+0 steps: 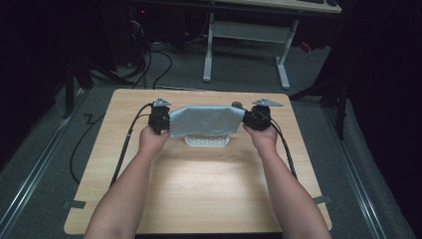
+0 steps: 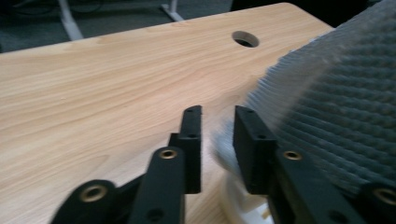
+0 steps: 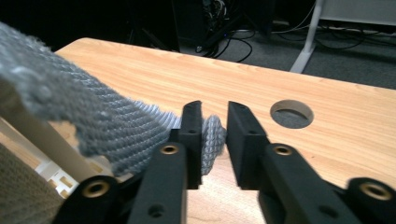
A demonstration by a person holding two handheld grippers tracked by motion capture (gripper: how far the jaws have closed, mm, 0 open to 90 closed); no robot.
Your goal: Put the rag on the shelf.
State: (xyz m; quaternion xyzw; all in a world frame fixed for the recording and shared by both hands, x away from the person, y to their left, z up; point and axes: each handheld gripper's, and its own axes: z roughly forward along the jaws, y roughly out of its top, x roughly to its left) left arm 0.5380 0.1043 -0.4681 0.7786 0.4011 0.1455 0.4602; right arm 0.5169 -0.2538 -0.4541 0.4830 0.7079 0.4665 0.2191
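The cloth (image 1: 205,121), centre frame, is draped over the basket (image 1: 207,141); both the left gripper (image 2: 217,140) and the right gripper (image 3: 214,135) are parted slightly, the corners freed, withdrawal remaining.

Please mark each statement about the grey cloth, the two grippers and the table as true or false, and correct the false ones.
1. The grey cloth hangs between the left gripper and the right gripper. True.
2. The cloth lies folded on the floor. False: it is over the wooden table, above a white basket.
3. The right gripper's jaws are pressed shut. False: they stand apart, with a cloth corner between them.
4. The table has a round hole. True.
5. The table top is black metal. False: it is light wood.
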